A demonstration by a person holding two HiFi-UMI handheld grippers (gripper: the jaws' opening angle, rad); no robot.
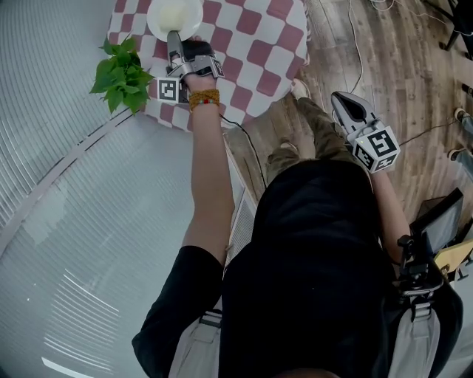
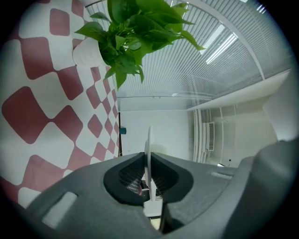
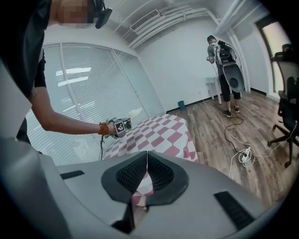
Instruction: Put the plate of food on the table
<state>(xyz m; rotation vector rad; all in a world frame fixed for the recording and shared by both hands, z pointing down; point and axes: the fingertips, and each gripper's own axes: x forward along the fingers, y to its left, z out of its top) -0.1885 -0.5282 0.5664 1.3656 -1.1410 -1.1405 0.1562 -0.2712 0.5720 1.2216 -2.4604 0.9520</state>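
Pinching the rim of the plate of food (image 1: 174,15), the left claw (image 1: 174,37) has its jaws clamped on it, the plate reaching ahead over the checked table (image 1: 255,52). A leafy plant (image 1: 120,72) stands just beside that claw. The right claw (image 1: 341,102), jaws together and empty, hangs well apart over the wooden floor (image 1: 384,66).

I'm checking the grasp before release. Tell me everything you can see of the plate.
The plate is round, white and shallow, with pale food in its middle. The left tool is shut on its near rim, which shows edge-on between the jaws. It is over the checked tablecloth, near a leafy plant. Whether it rests on the cloth cannot be told.
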